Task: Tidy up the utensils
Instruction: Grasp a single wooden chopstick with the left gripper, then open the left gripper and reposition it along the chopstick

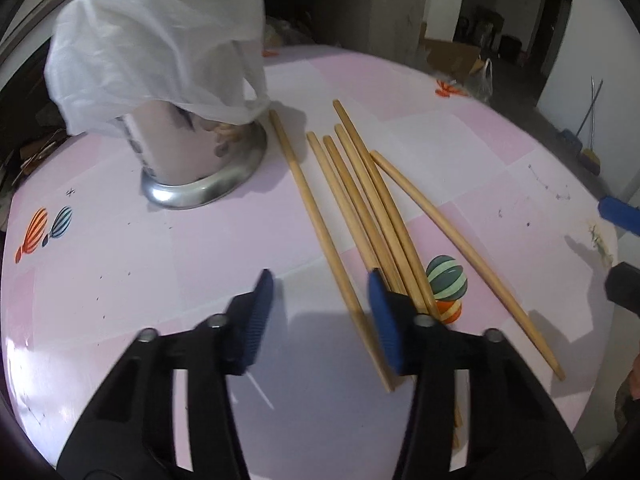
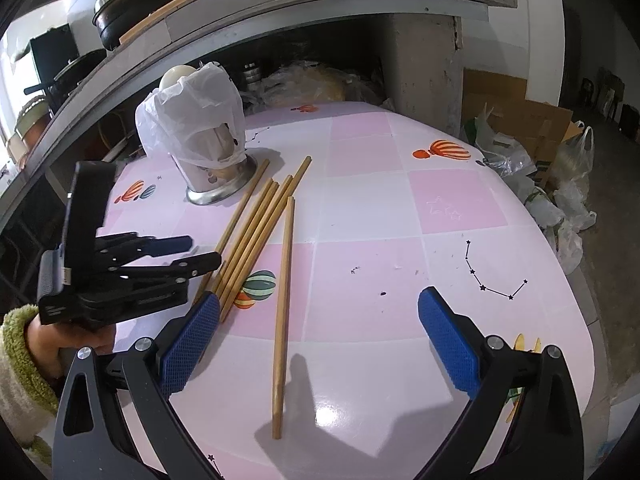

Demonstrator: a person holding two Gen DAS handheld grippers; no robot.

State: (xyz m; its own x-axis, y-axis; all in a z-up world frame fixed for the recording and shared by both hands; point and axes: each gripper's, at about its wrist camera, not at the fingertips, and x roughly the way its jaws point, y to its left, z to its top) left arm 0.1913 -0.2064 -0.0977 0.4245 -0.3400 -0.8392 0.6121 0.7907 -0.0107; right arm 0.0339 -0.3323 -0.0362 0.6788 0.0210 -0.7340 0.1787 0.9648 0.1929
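Six long, round wooden chopsticks (image 1: pixel 362 200) are lying on a shiny pink and white checked table (image 1: pixel 160 280) with striped balloon pictures (image 1: pixel 446 282). Four are lying close together in a bunch, one is lying alone on the cup's side, and one (image 2: pixel 283 312) is lying apart on the other side.

At about 10 o'clock from the chopsticks, a smooth metal cup (image 1: pixel 192 160) with a wide rim at the bottom is standing. A thin, crinkly white plastic bag (image 1: pixel 160 40) is covering its top, so what is inside cannot be seen.

The left gripper (image 1: pixel 320 284) is hanging over the near ends of the chopsticks with its bumpy blue pads (image 1: pixel 256 320) partly apart. One chopstick is lying between them, but the pads are not squeezing it.

The right gripper (image 2: pixel 318 304) is spreading wide over the lone chopstick, gripping nothing.

Only the right view is showing a hand (image 2: pixel 44 344) in a fuzzy green sleeve (image 2: pixel 16 328) holding the left gripper, a dark pot (image 2: pixel 132 4) on a shelf, and bags (image 2: pixel 568 184) on the floor at 3 o'clock.
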